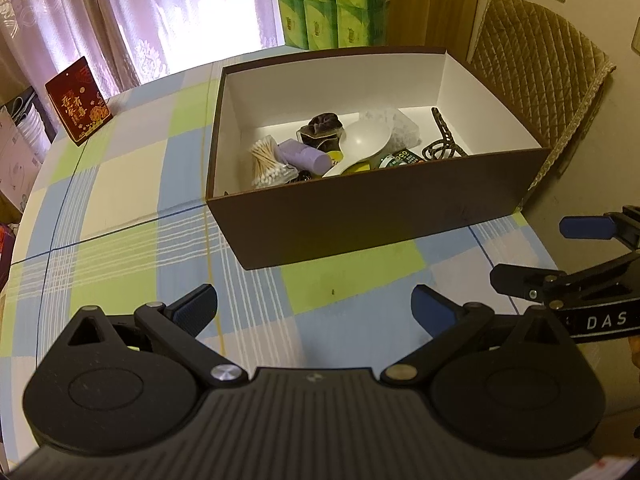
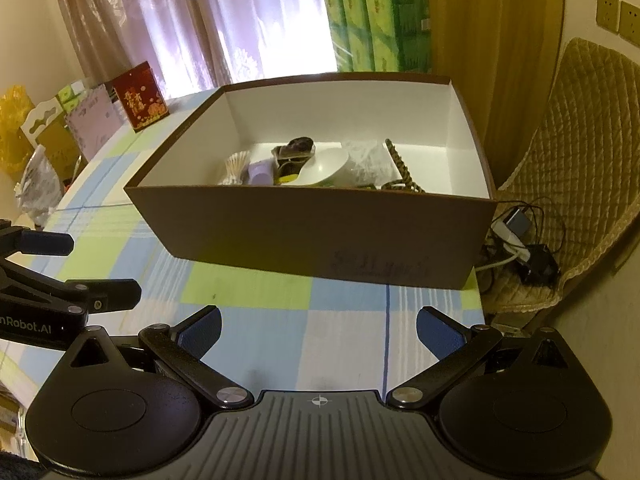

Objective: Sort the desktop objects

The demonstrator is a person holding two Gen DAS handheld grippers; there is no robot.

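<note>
A brown box (image 1: pixel 360 216) with a white inside stands on the checked tablecloth (image 1: pixel 120 200); it also shows in the right wrist view (image 2: pixel 320 236). In it lie a bundle of cotton swabs (image 1: pixel 266 160), a purple tube (image 1: pixel 306 155), a white scoop (image 1: pixel 366 138), a dark pouch (image 1: pixel 322 128) and a dark chain (image 1: pixel 442 136). My left gripper (image 1: pixel 314 308) is open and empty above the cloth in front of the box. My right gripper (image 2: pixel 318 330) is open and empty, also in front of the box. Each gripper shows at the edge of the other's view.
A red card (image 1: pixel 78 100) stands at the table's far left. Green packs (image 1: pixel 328 0) are stacked behind the box. A quilted chair (image 1: pixel 540 60) stands to the right, with cables and a charger (image 2: pixel 520 240) on its seat.
</note>
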